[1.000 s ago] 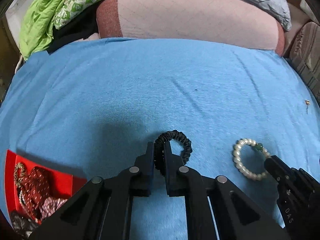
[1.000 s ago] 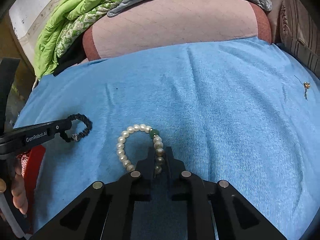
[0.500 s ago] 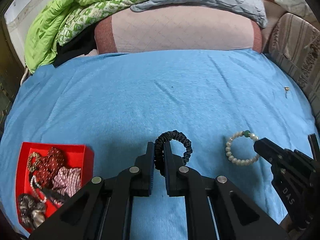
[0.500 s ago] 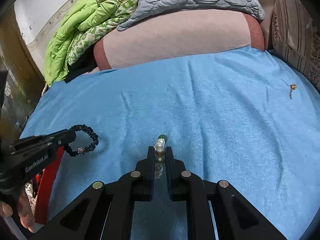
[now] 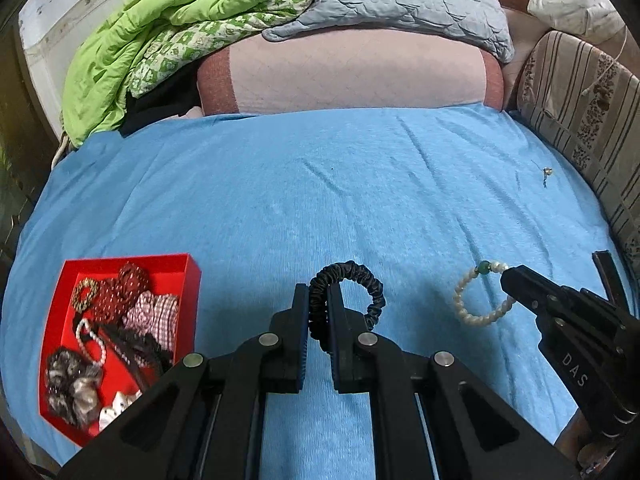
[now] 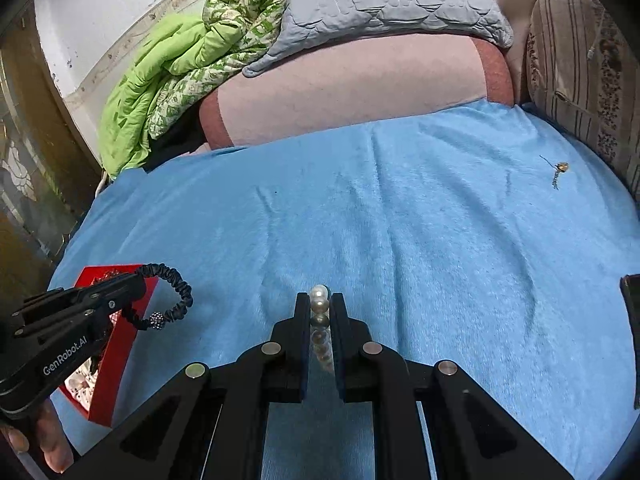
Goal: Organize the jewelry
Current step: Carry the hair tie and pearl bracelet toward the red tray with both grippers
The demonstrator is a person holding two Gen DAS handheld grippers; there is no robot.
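With several pieces already in the red cardboard box (image 5: 191,276), the left gripper (image 5: 318,300) grips a black fabric hair tie (image 5: 362,280), the right gripper (image 6: 320,304) a white pearl bracelet (image 5: 466,312), both lifted, while 1 small gold trinket (image 6: 560,168) awaits on the blue sheet (image 6: 440,220).

Box (image 5: 191,276) at sheet's (image 5: 360,184) left — small pendant (image 5: 546,172) far right, pillow (image 5: 360,72) behind.

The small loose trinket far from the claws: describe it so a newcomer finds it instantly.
Start at the blue sheet and follow it to its far right edge, beside the striped cushion. The trinket lies there alone: a tiny gold piece on a thin dark strand, nowhere near the red box.
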